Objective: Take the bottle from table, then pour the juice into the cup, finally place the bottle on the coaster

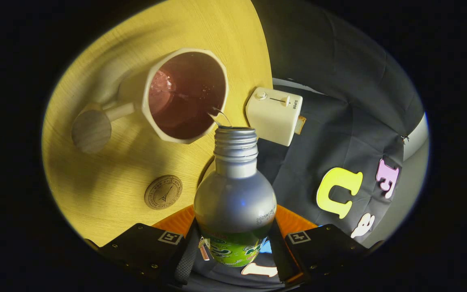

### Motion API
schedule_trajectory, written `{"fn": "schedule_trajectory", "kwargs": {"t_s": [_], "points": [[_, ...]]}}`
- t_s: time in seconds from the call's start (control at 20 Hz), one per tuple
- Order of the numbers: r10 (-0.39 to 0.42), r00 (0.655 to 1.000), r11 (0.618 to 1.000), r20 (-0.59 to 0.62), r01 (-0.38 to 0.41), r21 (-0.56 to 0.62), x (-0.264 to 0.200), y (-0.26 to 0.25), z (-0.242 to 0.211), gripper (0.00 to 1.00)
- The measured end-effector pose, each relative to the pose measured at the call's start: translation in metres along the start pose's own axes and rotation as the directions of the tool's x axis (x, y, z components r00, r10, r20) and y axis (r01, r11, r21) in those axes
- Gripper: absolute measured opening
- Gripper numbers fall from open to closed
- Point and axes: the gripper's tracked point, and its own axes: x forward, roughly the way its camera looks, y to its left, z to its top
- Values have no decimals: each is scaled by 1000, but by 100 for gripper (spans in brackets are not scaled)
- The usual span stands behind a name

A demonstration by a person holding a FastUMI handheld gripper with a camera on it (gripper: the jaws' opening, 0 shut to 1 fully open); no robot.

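Note:
My gripper (pixel 233 247) is shut on a silver bottle (pixel 235 190) with a green label, held between both fingers and tipped forward. Its uncapped threaded neck (pixel 235 142) points at the rim of a cream cup (pixel 185 95) on the yellow wooden table (pixel 108 178). A thin clear stream runs from the bottle's mouth into the cup, which holds dark reddish liquid. The cup has a wooden handle ending in a round knob (pixel 91 129). A round wooden coaster (pixel 163 192) lies on the table just ahead of my left finger, beside the bottle.
A cream toaster (pixel 276 113) with a slice of bread stands at the table's edge, just beyond the bottle's neck and beside the cup. Black cloth hangs behind it.

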Motion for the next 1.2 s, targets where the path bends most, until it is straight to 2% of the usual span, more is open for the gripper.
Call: {"fn": "schedule_trajectory", "kwargs": {"t_s": [1.2], "points": [[7,1000,992,-10,-8,-130,0,-7,5,79]]}}
